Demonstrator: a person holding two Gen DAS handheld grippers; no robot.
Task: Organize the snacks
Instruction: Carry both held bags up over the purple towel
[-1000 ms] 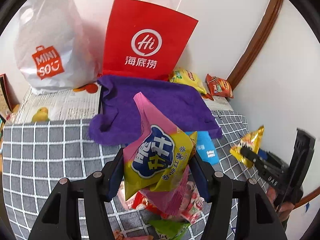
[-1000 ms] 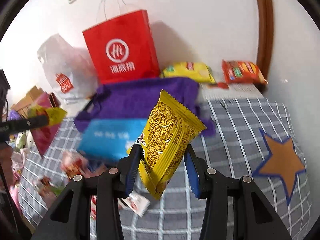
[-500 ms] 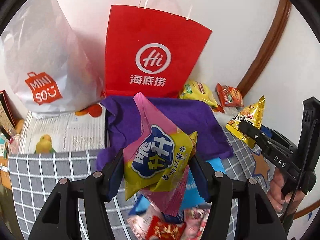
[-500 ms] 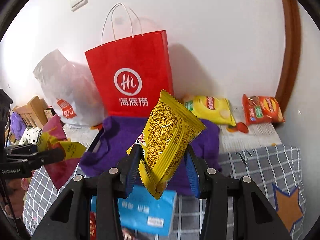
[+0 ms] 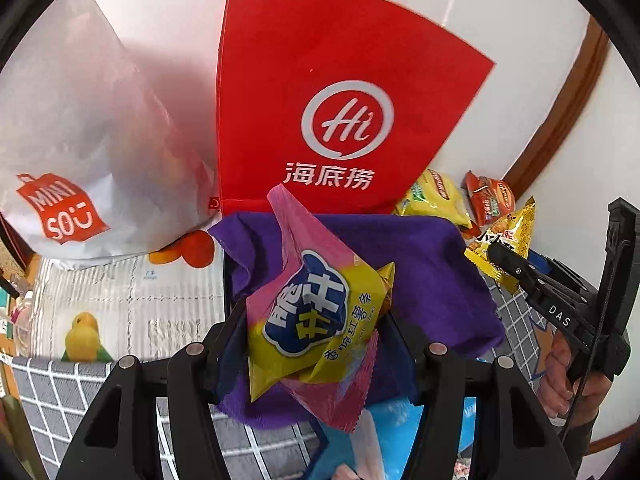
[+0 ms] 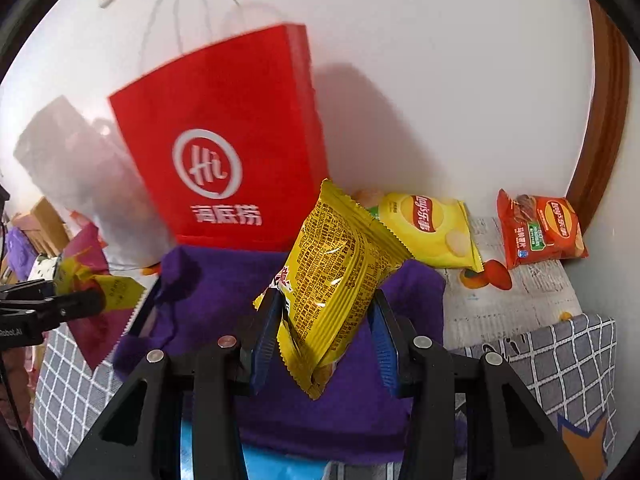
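Note:
My left gripper [image 5: 316, 332] is shut on a pink and yellow snack packet [image 5: 316, 316] and holds it in the air over a purple cloth [image 5: 432, 264], in front of a red paper bag [image 5: 340, 92]. My right gripper [image 6: 324, 332] is shut on a yellow snack packet [image 6: 340, 276], also above the purple cloth [image 6: 224, 292] and close to the red paper bag [image 6: 224, 152]. The right gripper shows at the right of the left wrist view [image 5: 496, 256]; the left gripper shows at the left of the right wrist view [image 6: 96, 300].
A white Miniso bag [image 5: 76, 132] stands left of the red bag. A yellow chip bag [image 6: 432, 232] and an orange chip bag [image 6: 540, 228] lie against the wall at the right. A blue packet [image 5: 400, 432] lies on the grey checked cover [image 6: 560, 360]. A brown door frame [image 6: 604, 100] runs up the right side.
Both grippers have carried their packets forward toward the red bag, which now looks larger. The loose snacks on the checked cover have dropped out of view.

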